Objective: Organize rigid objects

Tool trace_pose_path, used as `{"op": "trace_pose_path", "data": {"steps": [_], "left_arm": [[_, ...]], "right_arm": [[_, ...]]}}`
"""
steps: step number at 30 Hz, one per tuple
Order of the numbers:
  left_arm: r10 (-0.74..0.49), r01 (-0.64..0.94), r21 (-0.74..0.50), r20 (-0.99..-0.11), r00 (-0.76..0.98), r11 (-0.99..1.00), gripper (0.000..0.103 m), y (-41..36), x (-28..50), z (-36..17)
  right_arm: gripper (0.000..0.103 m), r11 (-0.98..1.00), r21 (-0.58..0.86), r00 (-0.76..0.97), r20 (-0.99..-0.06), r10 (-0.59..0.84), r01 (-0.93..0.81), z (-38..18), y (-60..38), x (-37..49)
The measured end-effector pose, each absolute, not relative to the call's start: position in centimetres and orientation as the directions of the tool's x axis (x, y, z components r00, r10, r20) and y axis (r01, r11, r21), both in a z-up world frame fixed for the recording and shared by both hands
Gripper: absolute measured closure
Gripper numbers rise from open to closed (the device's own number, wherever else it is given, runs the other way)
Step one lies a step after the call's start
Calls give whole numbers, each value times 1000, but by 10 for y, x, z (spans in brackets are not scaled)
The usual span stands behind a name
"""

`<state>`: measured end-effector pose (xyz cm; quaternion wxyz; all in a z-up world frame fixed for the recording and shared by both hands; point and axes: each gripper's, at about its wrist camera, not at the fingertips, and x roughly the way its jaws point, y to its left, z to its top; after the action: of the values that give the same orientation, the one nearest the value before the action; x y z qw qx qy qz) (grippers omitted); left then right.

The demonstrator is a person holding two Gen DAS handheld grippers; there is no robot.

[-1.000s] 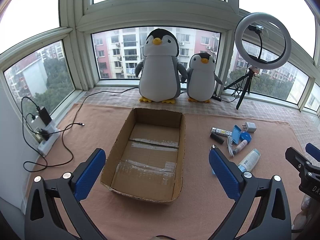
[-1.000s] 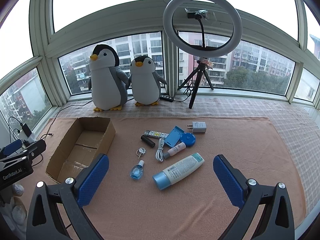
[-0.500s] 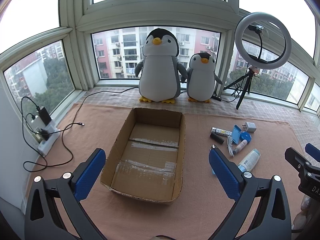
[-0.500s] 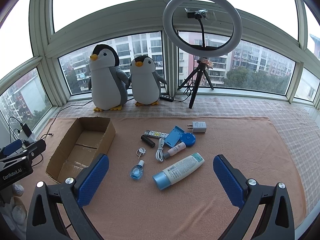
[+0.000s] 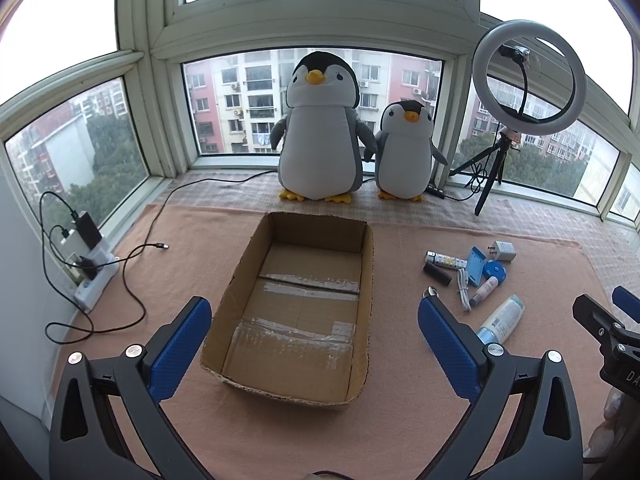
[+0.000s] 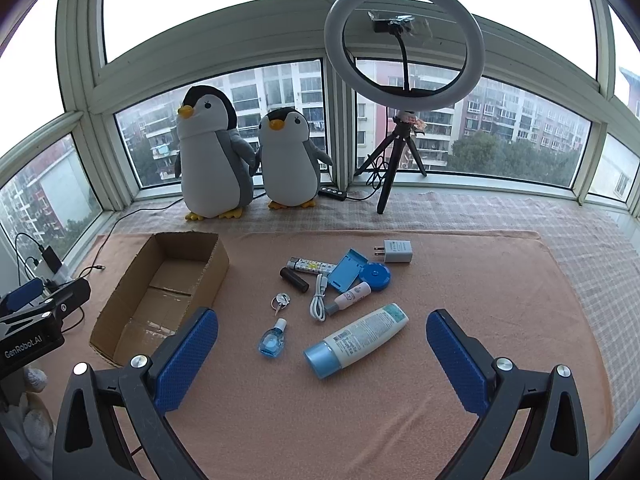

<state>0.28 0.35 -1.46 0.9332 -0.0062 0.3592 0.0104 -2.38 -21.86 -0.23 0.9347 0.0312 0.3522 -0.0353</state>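
While both the left gripper [image 5: 314, 330] and right gripper [image 6: 322, 342] gape wide and empty, the left's finger [image 5: 448, 342] hides part of the lotion bottle [image 5: 502, 319] beside the cardboard box [image 5: 368, 264].

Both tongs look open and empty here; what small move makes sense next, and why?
Probably lower the right tongs onto the lotion bottle. It lies nearest between their open fingers, the cardboard box holds nothing, and every small item still lies on the mat.
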Motion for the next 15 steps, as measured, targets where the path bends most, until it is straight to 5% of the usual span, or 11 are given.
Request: {"op": "trace_pose_path", "data": {"steps": [15], "left_arm": [[133,-149,44,-738,661,988,1,72,24,-58]], "right_arm": [[0,994,40,732,-680,-45,98,-13,-233,-16]]}}
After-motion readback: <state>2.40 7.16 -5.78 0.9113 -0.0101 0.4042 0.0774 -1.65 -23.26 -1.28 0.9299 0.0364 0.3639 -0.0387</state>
